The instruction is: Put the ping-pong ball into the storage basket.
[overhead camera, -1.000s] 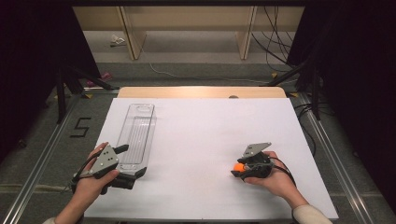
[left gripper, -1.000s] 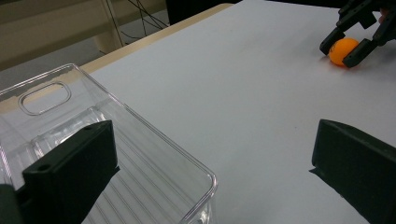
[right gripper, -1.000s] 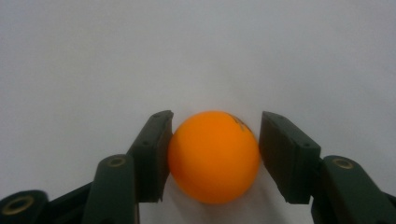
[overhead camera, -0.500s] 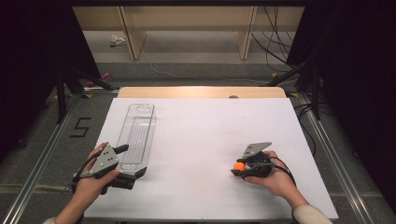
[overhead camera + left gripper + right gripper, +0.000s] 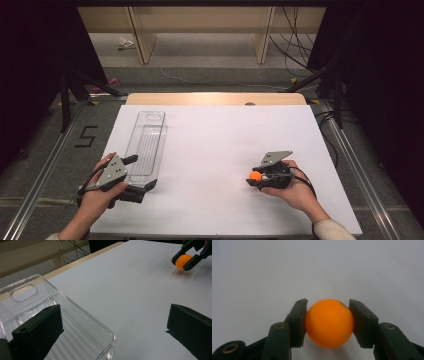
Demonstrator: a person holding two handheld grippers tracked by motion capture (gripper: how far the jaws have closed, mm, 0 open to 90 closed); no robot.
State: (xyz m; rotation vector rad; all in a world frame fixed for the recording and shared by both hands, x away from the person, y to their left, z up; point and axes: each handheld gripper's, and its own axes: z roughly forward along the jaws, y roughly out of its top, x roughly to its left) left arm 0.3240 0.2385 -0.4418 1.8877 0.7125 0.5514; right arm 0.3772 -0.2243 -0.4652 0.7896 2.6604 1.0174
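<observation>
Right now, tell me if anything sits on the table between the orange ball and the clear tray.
Nothing visible does. The right gripper is shut on the orange ball, and bare white table runs from there to the clear tray. The left gripper straddles the tray's near end with jaws open, so it crowds that corner.

R hand [image 5: 292,187] sits lower right of the high view, forearm coming in from the bottom edge, wrist angled toward frame centre. R gripper [image 5: 256,176] points left, jaws just closed, pads pressed on both sides of what they hold. L hand [image 5: 100,192] at lower left, forearm from bottom edge. L gripper [image 5: 137,177] points right, low, jaws wide apart.
</observation>
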